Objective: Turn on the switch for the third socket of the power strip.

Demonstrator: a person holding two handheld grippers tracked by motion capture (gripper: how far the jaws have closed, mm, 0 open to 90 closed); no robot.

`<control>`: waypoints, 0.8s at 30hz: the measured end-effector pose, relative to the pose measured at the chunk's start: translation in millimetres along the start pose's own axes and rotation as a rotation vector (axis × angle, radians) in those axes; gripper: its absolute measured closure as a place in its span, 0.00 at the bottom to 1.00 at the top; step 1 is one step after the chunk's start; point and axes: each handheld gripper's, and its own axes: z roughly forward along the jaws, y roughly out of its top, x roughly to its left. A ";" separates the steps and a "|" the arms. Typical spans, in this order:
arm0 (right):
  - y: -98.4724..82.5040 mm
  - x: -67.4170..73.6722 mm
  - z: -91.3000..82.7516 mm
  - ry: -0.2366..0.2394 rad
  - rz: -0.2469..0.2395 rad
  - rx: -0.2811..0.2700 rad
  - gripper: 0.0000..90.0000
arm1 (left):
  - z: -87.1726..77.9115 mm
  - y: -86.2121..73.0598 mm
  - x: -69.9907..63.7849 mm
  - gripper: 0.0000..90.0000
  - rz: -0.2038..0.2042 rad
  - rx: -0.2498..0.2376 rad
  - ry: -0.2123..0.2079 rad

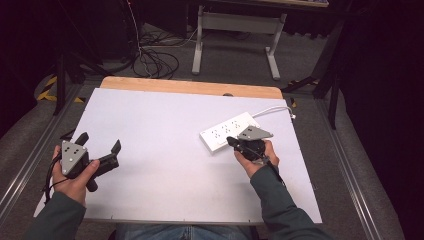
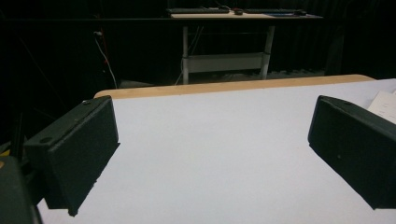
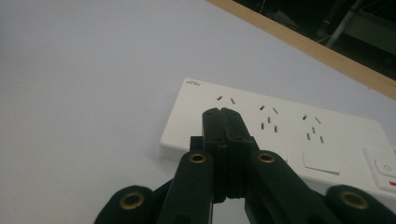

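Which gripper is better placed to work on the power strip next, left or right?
Right. The right gripper, jaws shut, is at the power strip's near edge, pointing at it. The left gripper is open, far across the white table.

Power strips: one, a white power strip (image 1: 229,131) on the desk (image 1: 160,150)
Socket groups showing on the strip in the right gripper view: three
Cords: one white cord (image 1: 274,110) running from the strip
Claws: two, left claw (image 1: 100,150) and right claw (image 1: 231,142)
Hands: two
Desks farther back: one (image 1: 240,22)
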 end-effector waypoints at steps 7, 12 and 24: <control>5.7 2.0 12.6 -0.008 -0.017 0.022 1.00 | -0.8 -0.2 -0.6 0.03 0.007 0.000 -0.007; 9.6 3.4 20.0 -0.012 -0.027 0.035 1.00 | -2.6 -0.8 1.2 0.03 0.003 0.002 -0.001; 14.0 5.8 37.9 -0.026 -0.062 0.085 1.00 | -5.4 -1.8 2.2 0.03 0.004 0.006 0.003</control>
